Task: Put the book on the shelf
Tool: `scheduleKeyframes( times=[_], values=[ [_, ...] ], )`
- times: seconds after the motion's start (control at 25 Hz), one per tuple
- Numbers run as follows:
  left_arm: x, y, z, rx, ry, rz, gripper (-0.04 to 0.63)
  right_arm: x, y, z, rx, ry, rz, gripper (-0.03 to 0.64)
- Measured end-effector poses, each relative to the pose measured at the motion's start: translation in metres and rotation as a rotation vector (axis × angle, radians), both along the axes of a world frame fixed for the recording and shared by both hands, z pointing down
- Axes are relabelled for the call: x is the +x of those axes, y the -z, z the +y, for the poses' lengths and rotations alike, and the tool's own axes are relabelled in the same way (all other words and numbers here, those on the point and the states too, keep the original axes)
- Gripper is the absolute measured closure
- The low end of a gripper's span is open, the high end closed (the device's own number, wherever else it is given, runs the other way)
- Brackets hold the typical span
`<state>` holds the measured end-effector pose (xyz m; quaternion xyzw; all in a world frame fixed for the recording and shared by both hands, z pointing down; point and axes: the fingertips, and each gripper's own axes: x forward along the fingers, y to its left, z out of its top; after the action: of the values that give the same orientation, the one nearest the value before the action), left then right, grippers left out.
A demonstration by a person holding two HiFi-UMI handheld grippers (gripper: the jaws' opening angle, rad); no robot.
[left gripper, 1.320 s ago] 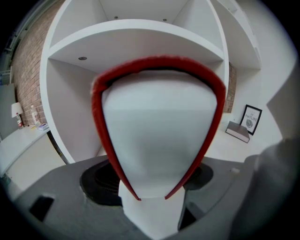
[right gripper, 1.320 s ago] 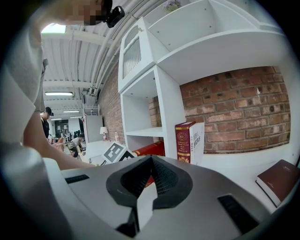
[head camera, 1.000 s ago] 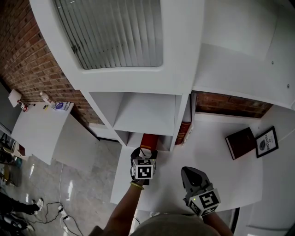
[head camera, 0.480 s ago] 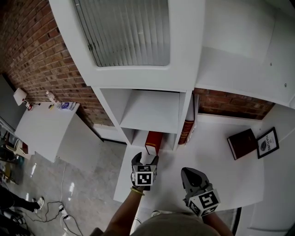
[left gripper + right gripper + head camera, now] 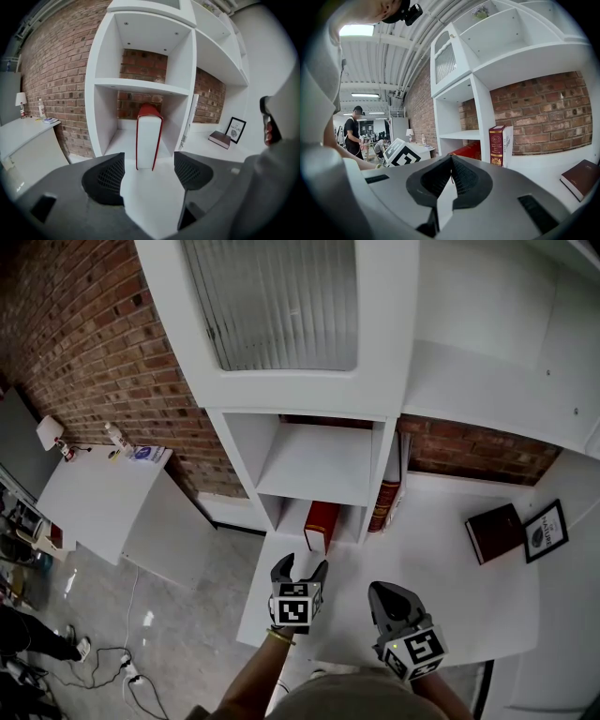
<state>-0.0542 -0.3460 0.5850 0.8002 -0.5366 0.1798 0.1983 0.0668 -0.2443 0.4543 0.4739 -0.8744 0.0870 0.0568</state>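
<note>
Backed off the red book (image 5: 321,521) at the shelf's (image 5: 309,470) front edge, the left gripper (image 5: 301,566) gaped empty, right gripper (image 5: 387,594) closed; it seemed stiff, heavy, best clamped across covers

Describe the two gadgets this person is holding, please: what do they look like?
Both are grey handheld tools ending in two dark jaws. The left gripper and right gripper each carry a white cube printed with black square markers. Up close, the jaw pads are black with a fine mesh texture. No cables show. A thin yellowish band circles the person's left wrist.
</note>
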Motion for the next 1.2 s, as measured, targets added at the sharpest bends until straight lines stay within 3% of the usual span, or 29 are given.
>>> scheduleKeyframes(
  times=[1.2],
  values=[
    [-0.033,0.049,0.088,0.076,0.087,-0.004,0.523,-0.029,0.005,0.054,-0.015,0.071,0.024,0.611]
  ],
)
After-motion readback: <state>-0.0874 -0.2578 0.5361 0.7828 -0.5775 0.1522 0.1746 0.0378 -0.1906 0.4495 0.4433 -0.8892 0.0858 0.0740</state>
